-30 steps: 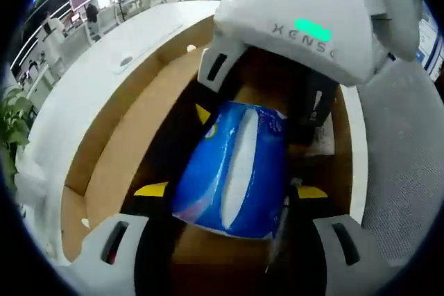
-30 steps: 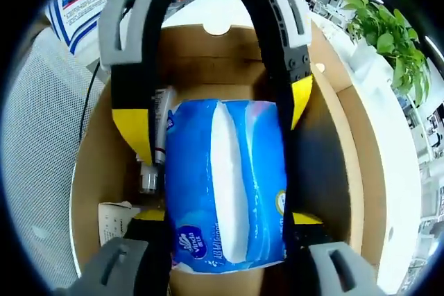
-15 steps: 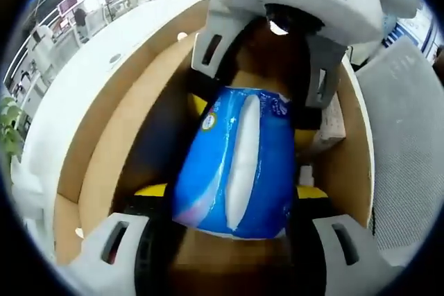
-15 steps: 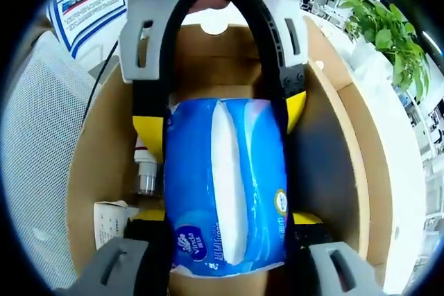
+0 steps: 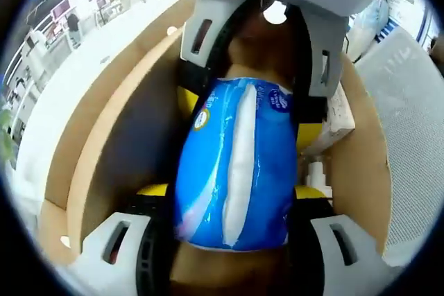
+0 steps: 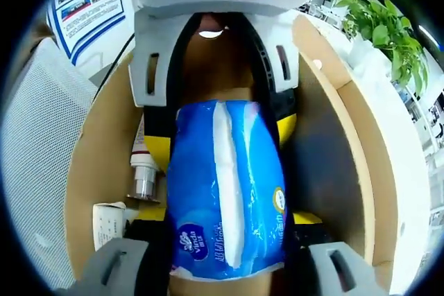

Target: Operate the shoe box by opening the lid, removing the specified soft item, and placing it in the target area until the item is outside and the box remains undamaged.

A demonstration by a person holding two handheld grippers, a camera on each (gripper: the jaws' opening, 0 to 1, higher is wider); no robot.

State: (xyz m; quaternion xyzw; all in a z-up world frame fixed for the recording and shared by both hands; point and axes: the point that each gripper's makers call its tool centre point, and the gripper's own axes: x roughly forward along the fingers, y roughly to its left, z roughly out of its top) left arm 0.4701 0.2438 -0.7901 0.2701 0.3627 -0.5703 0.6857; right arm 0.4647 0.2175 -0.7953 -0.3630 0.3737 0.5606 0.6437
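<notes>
My left gripper [image 5: 229, 202] has grey jaw housings with dark slots, black inner arms and yellow pads. My right gripper [image 6: 225, 230] matches it. Across the shoe box [image 6: 347, 136], each shows the other's white casing.

**Colours in the shoe box**

The tissue pack [image 6: 225, 192] is bright blue with a white centre strip and a round dark-blue logo. The shoe box [image 6: 326, 150] is plain brown cardboard. Gripper jaws are black with yellow tips and pale grey bodies. A small bottle [image 6: 143, 171] looks white, possibly red-capped.

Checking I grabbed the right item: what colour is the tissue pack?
Blue tissue pack with a white centre strip, clearest in right gripper view.
</notes>
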